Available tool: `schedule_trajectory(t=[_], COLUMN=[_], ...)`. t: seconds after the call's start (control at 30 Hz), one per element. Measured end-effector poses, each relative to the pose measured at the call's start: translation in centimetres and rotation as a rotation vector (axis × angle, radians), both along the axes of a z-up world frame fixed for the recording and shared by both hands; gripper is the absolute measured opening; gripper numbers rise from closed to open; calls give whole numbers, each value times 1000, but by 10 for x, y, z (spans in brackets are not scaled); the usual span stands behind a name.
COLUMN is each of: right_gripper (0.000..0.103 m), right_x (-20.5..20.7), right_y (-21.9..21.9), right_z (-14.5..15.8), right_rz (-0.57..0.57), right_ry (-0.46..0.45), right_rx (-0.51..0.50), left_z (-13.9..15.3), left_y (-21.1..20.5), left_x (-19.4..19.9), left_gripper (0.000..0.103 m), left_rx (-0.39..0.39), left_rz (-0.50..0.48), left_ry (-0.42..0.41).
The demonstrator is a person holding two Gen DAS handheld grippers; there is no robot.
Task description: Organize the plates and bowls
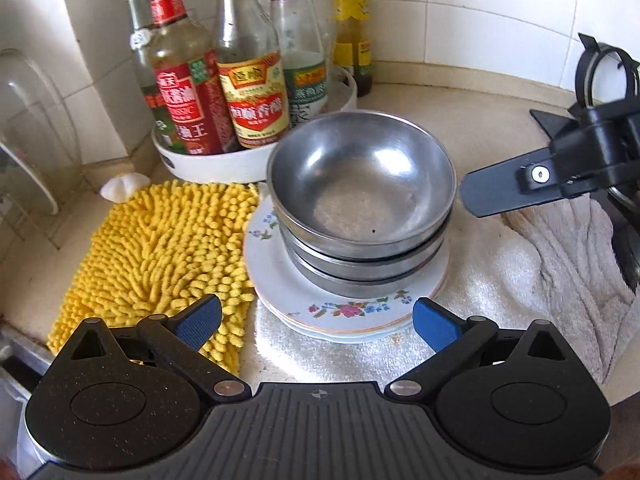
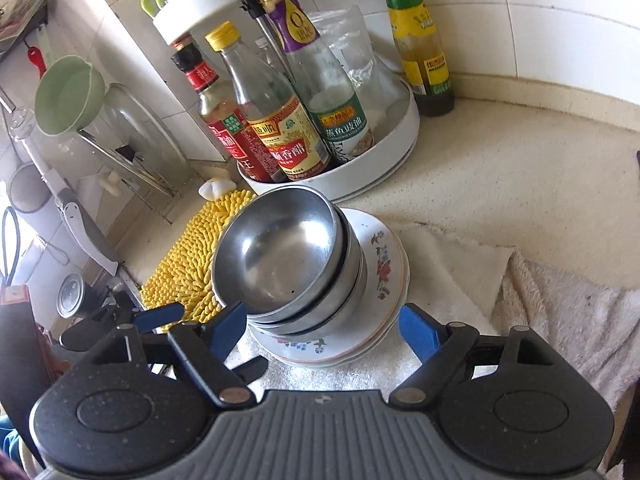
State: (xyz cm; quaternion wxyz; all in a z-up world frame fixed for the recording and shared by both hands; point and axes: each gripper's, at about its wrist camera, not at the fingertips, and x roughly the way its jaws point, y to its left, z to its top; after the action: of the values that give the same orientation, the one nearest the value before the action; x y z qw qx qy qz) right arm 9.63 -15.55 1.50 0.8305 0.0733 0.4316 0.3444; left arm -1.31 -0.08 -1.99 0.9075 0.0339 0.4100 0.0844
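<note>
And here is the stack: three steel bowls (image 1: 362, 184) nested one inside another, sitting on a pile of floral plates (image 1: 344, 312), and the plates rest on a white towel (image 1: 520, 264) spread over the pale counter (image 2: 520, 160). Just to the left of the plates lies a shaggy yellow mat (image 1: 160, 256), touching or nearly touching their rim. Behind the stack, at the far side, a white turntable tray (image 1: 224, 166) carries the sauce bottles (image 1: 248, 92), crowded together against the tiled wall. The left gripper (image 1: 318, 322) hovers on the near side of the stack, blue pads spread wide, nothing between them, clear of the plates. The right gripper (image 2: 322, 330) stands wide too (its blue pads flank the near edge of the stack in its own view, without pressing on bowl or plate), and from the left camera one of its dark fingers (image 1: 492, 192) shows just right of the top bowl, close beside the rim but apart from it. Far left in the right view, a green ladle-like scoop (image 2: 68, 96) hangs by a glass lid on a wire rack.
</note>
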Motion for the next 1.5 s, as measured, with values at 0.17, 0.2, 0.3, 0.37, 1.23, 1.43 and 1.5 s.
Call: schedule_trajectory(t=[0.17, 0.2, 0.3, 0.37, 1.23, 1.43, 1.5], right_gripper=[98, 98, 98, 98, 103, 103, 103], right_x=[-18, -22, -35, -41, -104, -107, -108], right_y=[-3, -4, -5, -8, -38, -40, -41], right_z=[2, 2, -1, -4, -46, -45, -45], right_rz=[10, 12, 14, 14, -27, -33, -34], right_ry=[-47, -64, -100, -112, -108, -101, -98], right_rx=[-60, -78, -126, -145, -216, -216, -216], left_z=[6, 7, 6, 3, -10, -9, -10], left_y=[-4, -7, -13, -17, -49, -50, -50], left_x=[-10, -13, -20, -25, -89, -93, -93], left_gripper=[103, 103, 103, 103, 103, 103, 103], left_rx=[-6, -1, 15, 18, -60, -68, -73], left_rz=[43, 51, 88, 102, 312, 323, 324], left_ry=[-21, -28, -27, -18, -43, -47, -47])
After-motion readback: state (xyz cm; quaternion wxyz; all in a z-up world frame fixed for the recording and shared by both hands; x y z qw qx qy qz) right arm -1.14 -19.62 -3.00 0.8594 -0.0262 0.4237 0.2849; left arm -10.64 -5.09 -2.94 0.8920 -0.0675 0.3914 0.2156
